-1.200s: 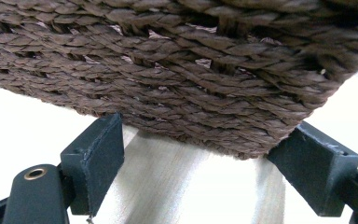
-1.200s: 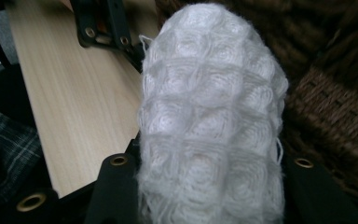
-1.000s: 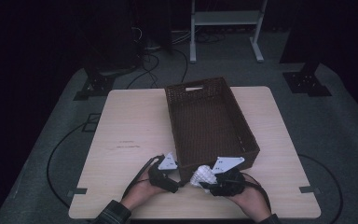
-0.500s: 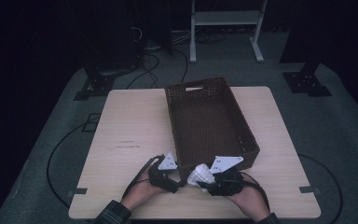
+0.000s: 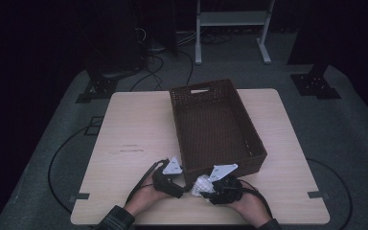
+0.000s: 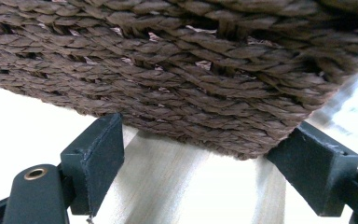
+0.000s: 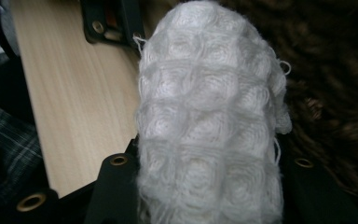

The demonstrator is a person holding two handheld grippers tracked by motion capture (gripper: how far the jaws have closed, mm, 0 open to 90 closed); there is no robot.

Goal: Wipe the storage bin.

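Observation:
A rolled white waffle-knit cloth [image 7: 209, 116] fills the gap between my right gripper's [image 7: 209, 182] jaws, which are shut on it. In the high view that cloth [image 5: 201, 183] sits just in front of the brown wicker basket's [image 5: 215, 129] near wall, with the right gripper [image 5: 207, 190] pointing left. My left gripper [image 5: 181, 190] lies at the basket's near left corner, pointing right. Its jaws [image 6: 205, 144] stand open, one black pad [image 6: 98, 151] on each side of the woven basket corner [image 6: 177, 70], with bare table between them.
The basket stands lengthwise on the light wooden table [image 5: 134, 129], with nothing seen inside it. Bare tabletop lies left and right of it. A plaid sleeve [image 7: 4, 140] and the left gripper [image 7: 112, 18] lie close beside the cloth. Cables run over the floor.
My right gripper has sunk slightly toward the table with the cloth still in it. The left gripper and the basket have kept still.

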